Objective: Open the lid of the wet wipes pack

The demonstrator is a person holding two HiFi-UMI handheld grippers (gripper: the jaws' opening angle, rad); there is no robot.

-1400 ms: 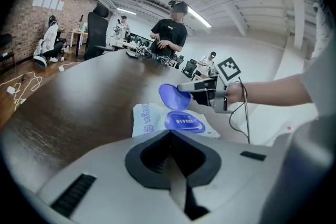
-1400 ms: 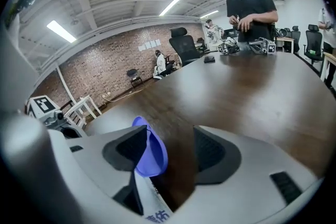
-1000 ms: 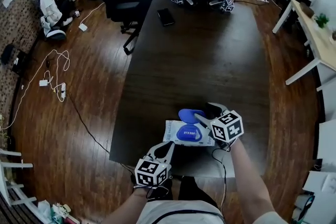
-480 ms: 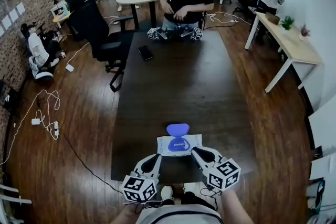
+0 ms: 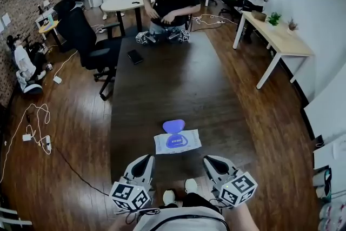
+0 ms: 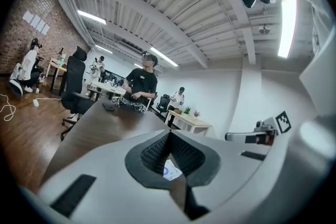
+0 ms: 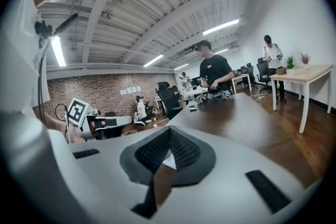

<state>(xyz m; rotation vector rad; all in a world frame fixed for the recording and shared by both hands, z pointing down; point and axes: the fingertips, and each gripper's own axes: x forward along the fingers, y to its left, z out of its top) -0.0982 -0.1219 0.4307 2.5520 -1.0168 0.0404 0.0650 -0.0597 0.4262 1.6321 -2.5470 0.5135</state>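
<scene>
1. Since the blue lid already lies flipped back flat on the far side of the wet wipes pack, I'd call the opening done, so what matters is where the pack sits if anyone goes back in.
2. Pack is on the dark surface, close to its near edge, straight ahead of the person and pretty much centred between the two tools. Its long axis runs left to right across the head view, and the open lid sticks out from the far long side.
3. Left tool is pressed together with nothing in it. You can see the pack through the gap below the tips in its own view, but it's out ahead, not pinched.
4. Right tool has just been closing up and is now pressed together too, nothing between the jaws.
5. Both are pulled back by the person's body, clear of the pack and roughly equally near to it, so neither hand has an obvious edge.
6. Loads of room: the surface beyond the pack is bare until a small dark phone-like thing and a spare pair of grippers at the far end.
</scene>
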